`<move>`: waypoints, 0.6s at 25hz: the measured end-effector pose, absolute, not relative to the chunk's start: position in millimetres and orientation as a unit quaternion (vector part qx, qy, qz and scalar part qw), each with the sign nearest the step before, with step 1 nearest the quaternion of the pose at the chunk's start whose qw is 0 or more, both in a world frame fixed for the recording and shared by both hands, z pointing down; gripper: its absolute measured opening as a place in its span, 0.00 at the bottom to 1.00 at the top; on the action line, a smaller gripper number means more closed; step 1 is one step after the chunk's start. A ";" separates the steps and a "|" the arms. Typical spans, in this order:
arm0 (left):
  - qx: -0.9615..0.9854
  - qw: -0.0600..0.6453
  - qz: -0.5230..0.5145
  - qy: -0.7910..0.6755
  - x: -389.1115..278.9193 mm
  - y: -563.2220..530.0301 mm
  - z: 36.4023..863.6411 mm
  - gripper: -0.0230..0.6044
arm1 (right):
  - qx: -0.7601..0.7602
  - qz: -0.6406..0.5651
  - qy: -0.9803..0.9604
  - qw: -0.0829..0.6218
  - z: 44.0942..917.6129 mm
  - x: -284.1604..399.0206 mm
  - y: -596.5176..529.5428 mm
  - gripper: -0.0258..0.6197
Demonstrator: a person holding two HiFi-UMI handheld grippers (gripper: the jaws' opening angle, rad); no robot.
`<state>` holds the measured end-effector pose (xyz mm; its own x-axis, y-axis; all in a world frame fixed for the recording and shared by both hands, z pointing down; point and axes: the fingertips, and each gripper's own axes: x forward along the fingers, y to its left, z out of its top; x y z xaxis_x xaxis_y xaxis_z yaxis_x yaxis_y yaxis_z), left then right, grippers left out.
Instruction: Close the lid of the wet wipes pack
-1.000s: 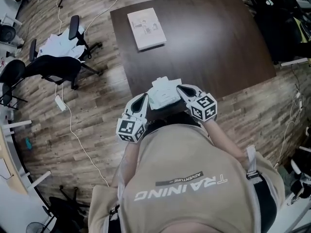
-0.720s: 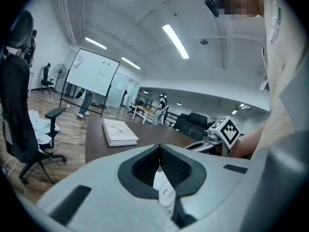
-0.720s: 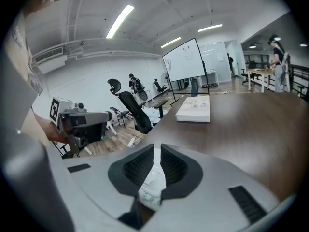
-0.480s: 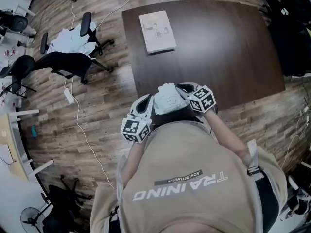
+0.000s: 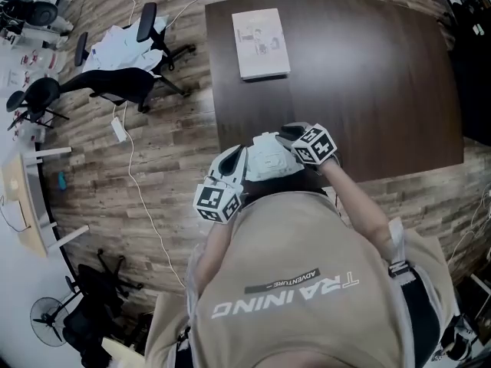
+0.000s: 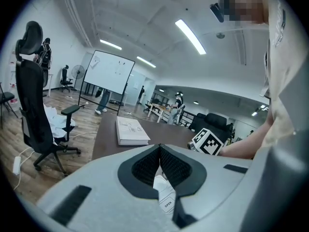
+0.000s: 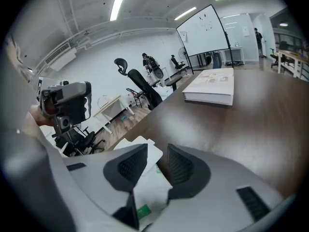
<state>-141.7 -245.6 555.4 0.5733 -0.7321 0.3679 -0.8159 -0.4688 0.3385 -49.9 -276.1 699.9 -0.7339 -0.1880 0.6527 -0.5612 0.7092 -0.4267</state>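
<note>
The white wet wipes pack (image 5: pixel 268 159) is held up over the near edge of the dark table (image 5: pixel 368 75), between my two grippers. My left gripper (image 5: pixel 235 167) is at the pack's left side. In the left gripper view its jaws (image 6: pixel 159 150) are pressed together on a white tab of the pack (image 6: pixel 165 197) printed "OPEN". My right gripper (image 5: pixel 296 138) is at the pack's right side. In the right gripper view its jaws (image 7: pixel 157 161) stand apart, and the pack (image 7: pixel 145 190) with its raised white flap lies in and below the gap.
A white book (image 5: pixel 261 43) lies at the far left of the table. Office chairs (image 5: pixel 123 83) with white cloth on them stand on the wooden floor to the left, and a cable (image 5: pixel 134 175) runs across it. The person's torso fills the lower head view.
Both grippers have closed in from the sides of the pack, the left one coming right up against it. The head view has shifted, so the table sits further right.
</note>
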 end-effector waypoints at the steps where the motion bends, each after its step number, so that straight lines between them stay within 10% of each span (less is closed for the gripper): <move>1: 0.851 0.247 0.086 -0.456 -138.3 -247.2 555.2 0.05 | 0.207 0.319 -0.876 0.298 702.1 -50.0 -279.3 0.19; 15: 0.809 0.269 0.076 -0.517 -154.1 -228.6 564.4 0.05 | 0.098 0.388 -0.862 0.312 725.8 -67.6 -271.6 0.17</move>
<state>-154.1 -228.6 564.4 0.4529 -0.7959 0.4018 -0.8781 -0.3201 0.3557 -67.6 -271.6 725.8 -0.7856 0.0728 0.6145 -0.4114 0.6803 -0.6066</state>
